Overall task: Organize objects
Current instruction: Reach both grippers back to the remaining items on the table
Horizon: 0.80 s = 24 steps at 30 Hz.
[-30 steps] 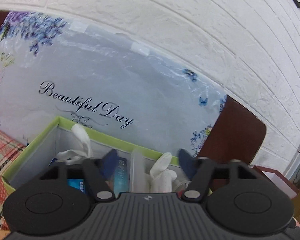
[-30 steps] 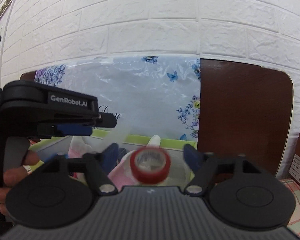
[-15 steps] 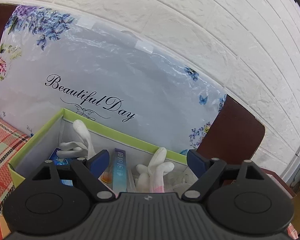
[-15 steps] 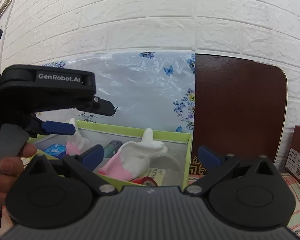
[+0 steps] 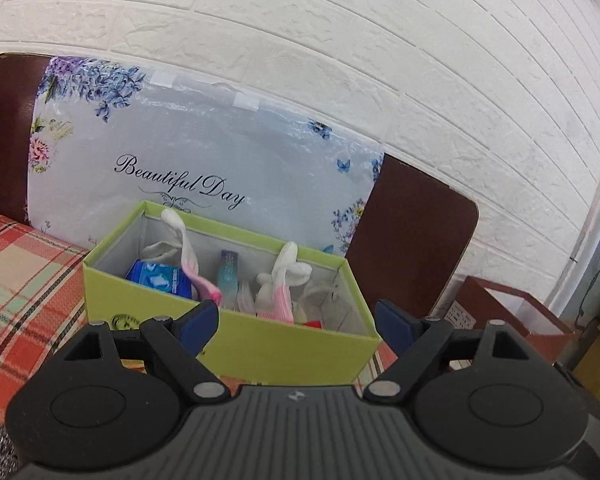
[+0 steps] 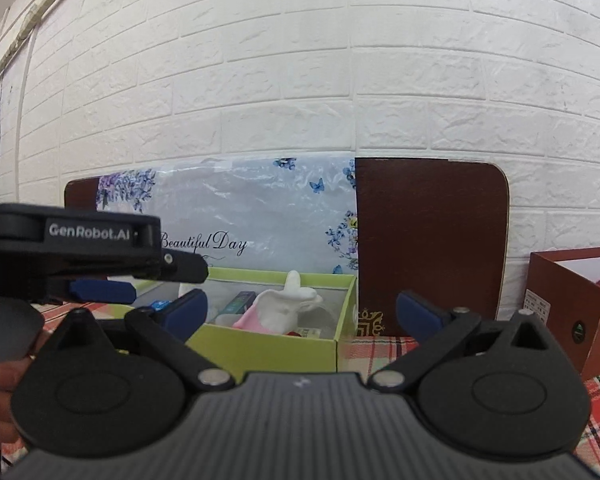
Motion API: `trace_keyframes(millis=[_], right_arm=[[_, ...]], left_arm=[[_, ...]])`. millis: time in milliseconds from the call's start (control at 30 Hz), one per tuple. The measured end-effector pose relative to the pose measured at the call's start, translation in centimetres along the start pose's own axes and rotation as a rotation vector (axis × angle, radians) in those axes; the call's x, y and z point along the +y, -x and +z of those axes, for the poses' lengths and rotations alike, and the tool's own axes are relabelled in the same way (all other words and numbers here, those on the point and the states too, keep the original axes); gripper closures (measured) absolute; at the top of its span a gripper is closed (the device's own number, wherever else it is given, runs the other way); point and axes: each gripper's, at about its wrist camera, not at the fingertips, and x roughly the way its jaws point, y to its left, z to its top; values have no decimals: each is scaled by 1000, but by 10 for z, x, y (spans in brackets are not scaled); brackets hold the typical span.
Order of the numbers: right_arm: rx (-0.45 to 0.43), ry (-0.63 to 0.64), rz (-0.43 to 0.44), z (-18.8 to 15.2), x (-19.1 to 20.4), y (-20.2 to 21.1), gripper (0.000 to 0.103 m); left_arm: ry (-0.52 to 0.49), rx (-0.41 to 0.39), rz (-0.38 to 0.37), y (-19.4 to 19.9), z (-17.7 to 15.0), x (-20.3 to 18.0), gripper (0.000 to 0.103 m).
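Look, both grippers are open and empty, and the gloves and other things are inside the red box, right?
Not quite. The gloves and other things sit in the green box, not a red one, as the left wrist view shows. The rest holds: the left gripper and the right gripper are both open and empty.

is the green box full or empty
Partly full: the open-topped green box holds white-and-pink gloves, a blue packet and a small carton.
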Motion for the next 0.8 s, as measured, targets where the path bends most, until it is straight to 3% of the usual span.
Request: trace_keyframes(millis=[333, 567, 800], right_arm=[[124, -21, 19, -60, -8, 57, 0], [232, -13, 81, -81, 2, 54, 0], [359, 25, 100, -91, 12, 34, 0]], left_arm=[[19, 113, 70, 39, -55, 9, 15], [-43, 189, 83, 52, -88, 13, 15], [-44, 208, 74, 56, -93, 15, 15]])
